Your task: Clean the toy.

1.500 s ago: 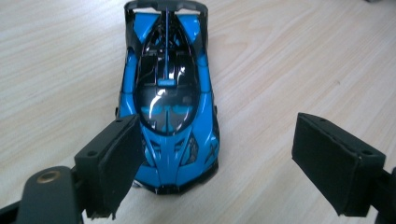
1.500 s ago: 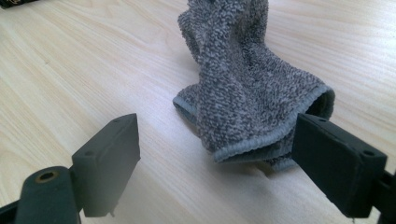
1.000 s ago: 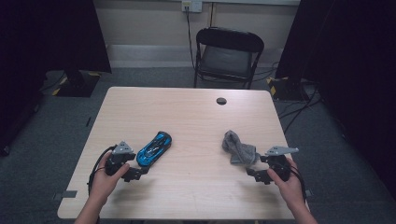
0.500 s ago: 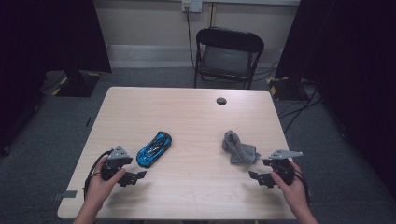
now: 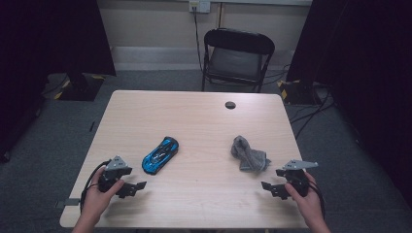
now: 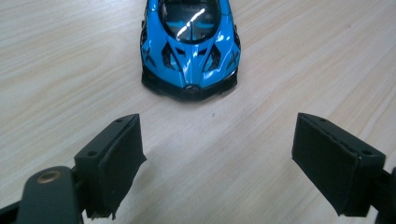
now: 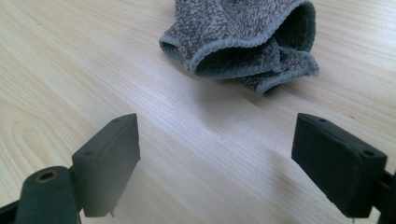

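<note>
A blue toy car (image 5: 160, 154) lies on the wooden table (image 5: 204, 121), left of centre. My left gripper (image 5: 133, 188) sits open just short of it, near the front left edge. In the left gripper view the car (image 6: 189, 46) faces me beyond the wide-spread jaws of the left gripper (image 6: 231, 168). A crumpled grey cloth (image 5: 248, 154) lies right of centre. My right gripper (image 5: 270, 187) is open a little in front of it. In the right gripper view the cloth (image 7: 243, 42) lies ahead of the empty right gripper (image 7: 231, 168).
A black folding chair (image 5: 236, 57) stands behind the table's far edge. A small dark round cap (image 5: 230, 105) sits in the tabletop near the back. Cables run across the floor at right (image 5: 311, 116).
Both grippers have drawn back toward the table's front edge, away from the car and the cloth. The car and cloth have not moved.
</note>
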Motion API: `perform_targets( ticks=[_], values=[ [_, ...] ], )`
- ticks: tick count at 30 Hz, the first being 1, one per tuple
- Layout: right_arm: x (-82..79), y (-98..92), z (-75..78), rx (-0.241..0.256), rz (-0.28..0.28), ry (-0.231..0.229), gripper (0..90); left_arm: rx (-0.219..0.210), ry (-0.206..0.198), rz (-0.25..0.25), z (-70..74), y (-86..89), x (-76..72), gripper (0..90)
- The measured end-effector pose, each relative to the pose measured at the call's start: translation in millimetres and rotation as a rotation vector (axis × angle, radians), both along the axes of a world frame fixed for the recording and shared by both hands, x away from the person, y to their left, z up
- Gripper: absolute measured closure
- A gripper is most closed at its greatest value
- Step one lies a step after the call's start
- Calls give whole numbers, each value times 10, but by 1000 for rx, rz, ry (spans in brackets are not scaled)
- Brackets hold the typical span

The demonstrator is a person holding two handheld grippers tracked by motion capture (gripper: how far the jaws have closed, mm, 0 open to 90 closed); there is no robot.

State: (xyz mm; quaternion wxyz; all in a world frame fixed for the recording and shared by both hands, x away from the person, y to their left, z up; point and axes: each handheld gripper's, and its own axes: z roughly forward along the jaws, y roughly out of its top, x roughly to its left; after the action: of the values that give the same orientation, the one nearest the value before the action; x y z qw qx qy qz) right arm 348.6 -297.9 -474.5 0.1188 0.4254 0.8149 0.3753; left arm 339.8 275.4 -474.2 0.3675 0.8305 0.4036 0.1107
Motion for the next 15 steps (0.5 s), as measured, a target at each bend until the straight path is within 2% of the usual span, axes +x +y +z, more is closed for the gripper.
perform_targets(
  ticks=[7, 15],
  values=[
    [-19, -32, -24, 6, -8, 5, 148, -10, -1, 9, -15, 77, -48, 161],
    [-55, -90, -49, 3, -12, 6, 148, 2, -3, 4, -60, 152, -110, 161]
  ],
)
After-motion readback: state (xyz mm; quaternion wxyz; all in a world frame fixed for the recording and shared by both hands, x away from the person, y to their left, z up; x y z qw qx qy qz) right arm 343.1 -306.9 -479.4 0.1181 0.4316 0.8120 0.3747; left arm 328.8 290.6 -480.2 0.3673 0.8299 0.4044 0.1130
